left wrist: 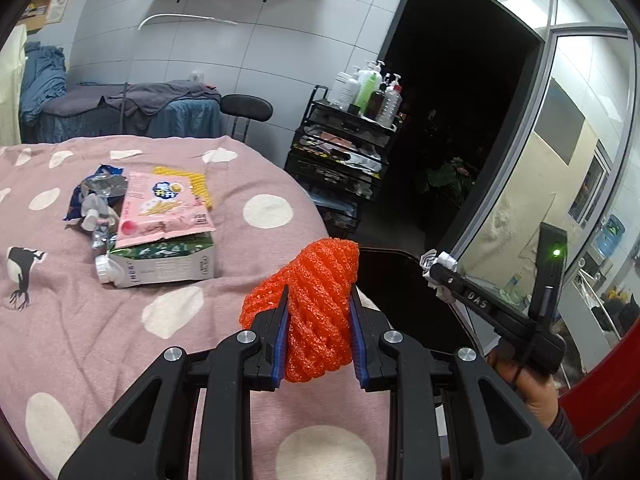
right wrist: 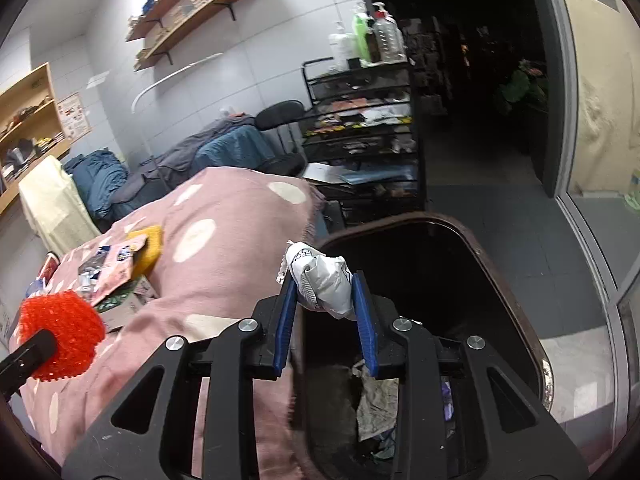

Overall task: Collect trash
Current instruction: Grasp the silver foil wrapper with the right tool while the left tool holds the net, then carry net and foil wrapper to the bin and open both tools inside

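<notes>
Between my left tongs (left wrist: pixel 320 320) sits the orange foam net (left wrist: pixel 316 300), clamped mid-body; it looks light, springy and easy to crush. My right tongs (right wrist: pixel 324 300) pinch a crumpled white wrapper (right wrist: pixel 324 284), soft and weightless, over the open bin (right wrist: pixel 500 264) just beyond them.

This looks like a treatment room in a massage or beauty parlour. A massage bed (left wrist: pixel 132 108) draped in grey and blue covers stands against the white-tiled wall (left wrist: pixel 280 52), with a black stool (left wrist: pixel 246 107) beside it. A black wire trolley (right wrist: pixel 360 136) carries pump bottles (left wrist: pixel 370 90) of lotion on top and cluttered trays below. Wooden wall shelves (right wrist: pixel 196 4) hold stacked boxes and folded cloths. A nearer bed wears a pink polka-dot blanket (left wrist: pixel 160 312), and a glazed aluminium partition (left wrist: pixel 560 128) flanks the dark doorway (left wrist: pixel 460 112).
</notes>
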The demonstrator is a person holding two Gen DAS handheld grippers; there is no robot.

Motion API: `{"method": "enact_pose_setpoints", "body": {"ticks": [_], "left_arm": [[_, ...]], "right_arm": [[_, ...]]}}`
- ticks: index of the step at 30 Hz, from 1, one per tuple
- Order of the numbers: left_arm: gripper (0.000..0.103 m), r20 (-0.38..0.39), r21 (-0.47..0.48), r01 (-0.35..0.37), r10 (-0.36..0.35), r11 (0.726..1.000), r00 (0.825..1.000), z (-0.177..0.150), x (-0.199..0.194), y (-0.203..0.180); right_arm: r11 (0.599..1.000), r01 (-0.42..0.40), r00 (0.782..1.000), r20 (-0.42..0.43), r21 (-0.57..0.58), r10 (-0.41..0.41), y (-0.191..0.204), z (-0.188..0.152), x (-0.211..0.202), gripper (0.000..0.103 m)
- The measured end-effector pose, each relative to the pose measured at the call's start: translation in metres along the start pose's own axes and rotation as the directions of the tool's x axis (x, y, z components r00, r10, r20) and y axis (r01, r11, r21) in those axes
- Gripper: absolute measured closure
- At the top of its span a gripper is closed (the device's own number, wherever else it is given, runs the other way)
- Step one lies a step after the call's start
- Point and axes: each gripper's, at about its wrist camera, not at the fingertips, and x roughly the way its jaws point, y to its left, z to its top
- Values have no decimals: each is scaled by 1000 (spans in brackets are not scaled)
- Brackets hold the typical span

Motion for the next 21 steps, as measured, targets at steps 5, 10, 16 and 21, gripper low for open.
{"method": "enact_pose_setpoints", "body": {"ticks": [5,10,16,21], "left_arm": [[78,-16,19,24,-24,1000,1000,0,9,-12],[78,-28,31,40,-39,999,999,0,17,-17],[78,-48,29,60,-58,998,997,1,24,-21],[77,-62,33,69,-67,997,996,0,31,-25]], "right_arm": [[998,53,998,-47,31,-52,-18,-8,14,73],[995,91,991,-100,44,-86,-29,-19,29,73],[993,97,987,-135,60,-88,-34,-30,41,51],[992,104,989,-114,71,-95,-34,-31,39,28]]}}
